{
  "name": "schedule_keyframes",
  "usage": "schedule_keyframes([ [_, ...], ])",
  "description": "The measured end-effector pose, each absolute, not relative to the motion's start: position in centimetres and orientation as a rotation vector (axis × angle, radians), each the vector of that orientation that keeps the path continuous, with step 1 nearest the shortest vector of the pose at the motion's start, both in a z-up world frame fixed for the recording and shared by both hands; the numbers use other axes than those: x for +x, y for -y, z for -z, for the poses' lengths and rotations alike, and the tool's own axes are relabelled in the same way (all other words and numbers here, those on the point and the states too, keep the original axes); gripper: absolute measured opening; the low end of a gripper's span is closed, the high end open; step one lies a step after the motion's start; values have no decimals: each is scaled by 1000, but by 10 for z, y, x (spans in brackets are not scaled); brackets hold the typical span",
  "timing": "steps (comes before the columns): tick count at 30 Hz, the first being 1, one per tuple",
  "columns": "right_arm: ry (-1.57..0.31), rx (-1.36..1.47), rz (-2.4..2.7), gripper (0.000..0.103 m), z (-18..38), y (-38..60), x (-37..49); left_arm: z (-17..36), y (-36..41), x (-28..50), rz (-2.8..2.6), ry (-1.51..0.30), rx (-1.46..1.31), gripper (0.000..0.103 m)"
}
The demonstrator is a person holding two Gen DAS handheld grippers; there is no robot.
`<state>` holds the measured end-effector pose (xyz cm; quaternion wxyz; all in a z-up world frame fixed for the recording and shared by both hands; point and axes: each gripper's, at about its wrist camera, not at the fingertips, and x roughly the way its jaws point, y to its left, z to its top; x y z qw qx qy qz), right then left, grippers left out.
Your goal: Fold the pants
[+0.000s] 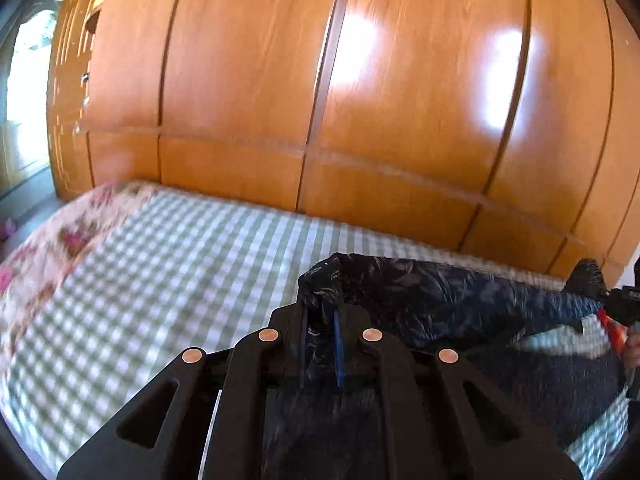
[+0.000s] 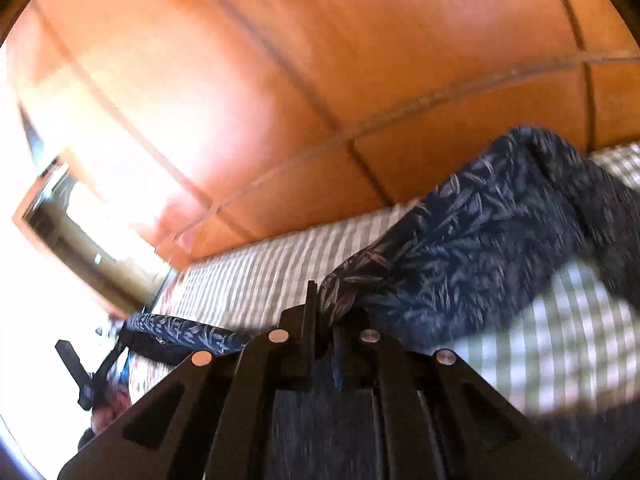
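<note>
Where the dark leaf-print pants lift off the checked bed sheet, we log: left gripper clenched on one bunched edge; right gripper clenched on another, cloth draped btwn. Bkgd: orange wood wardrobe.

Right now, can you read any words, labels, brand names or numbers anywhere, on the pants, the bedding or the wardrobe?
None can be read.
The pants show only a leaf print, no label in view.
The checked sheet and the wooden wardrobe carry no text.
Both views are motion-blurred.
</note>
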<state>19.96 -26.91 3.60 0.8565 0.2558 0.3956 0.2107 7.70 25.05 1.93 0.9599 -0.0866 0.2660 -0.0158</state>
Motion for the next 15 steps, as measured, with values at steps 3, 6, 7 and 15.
schedule_keyframes([
  [3,-884,503,-467,5,-17,266,142,12,-253,45,31,-615,-209,9],
  [6,-965,485,-461,5,14,256,96,51,-255,19,9,-719,-242,18],
  [7,-1004,498,-460,5,28,254,85,61,-256,13,2,-749,-255,18],
  [15,-1108,507,-384,5,83,262,76,95,-311,-34,98,-851,-816,27],
])
